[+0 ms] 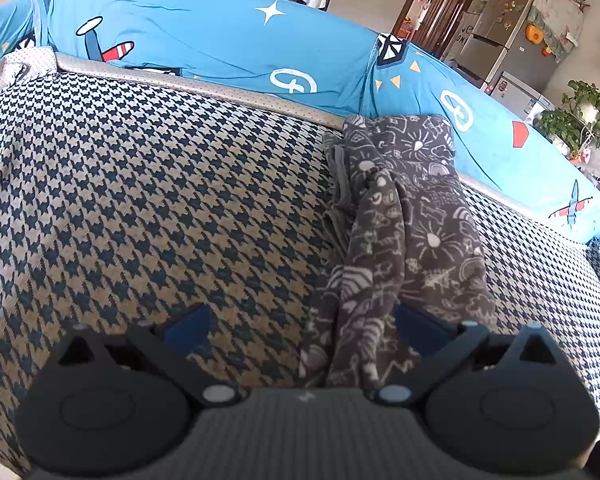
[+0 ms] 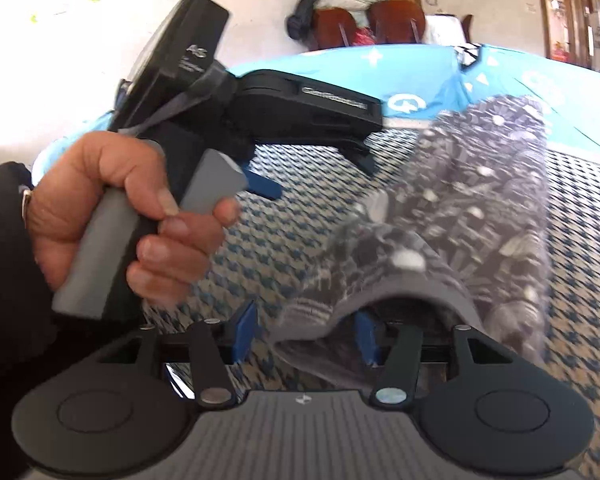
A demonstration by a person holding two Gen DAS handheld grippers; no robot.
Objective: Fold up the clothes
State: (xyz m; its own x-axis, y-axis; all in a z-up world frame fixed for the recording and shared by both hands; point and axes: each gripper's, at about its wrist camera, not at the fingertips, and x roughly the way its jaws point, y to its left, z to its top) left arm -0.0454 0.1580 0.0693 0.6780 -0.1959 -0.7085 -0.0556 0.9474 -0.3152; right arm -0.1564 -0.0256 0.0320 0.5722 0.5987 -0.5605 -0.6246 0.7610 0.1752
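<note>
A grey garment (image 1: 412, 232) with white doodle print lies bunched in a long strip on the houndstooth sofa seat (image 1: 140, 200). My left gripper (image 1: 300, 328) is open and empty, just in front of the garment's near end, its right fingertip (image 1: 416, 326) at the cloth's edge. In the right wrist view the same garment (image 2: 460, 216) is blurred and its near hem drapes over my right gripper (image 2: 306, 334), whose jaws stand apart with cloth lying between them. The left gripper (image 2: 260, 188), held in a hand, shows at the left of that view.
The sofa back carries a bright blue cover (image 1: 220, 40) with plane and star prints. A fridge (image 1: 512, 40) and potted plants (image 1: 580, 116) stand at the far right. Chairs with piled clothes (image 2: 352, 4) are behind the sofa.
</note>
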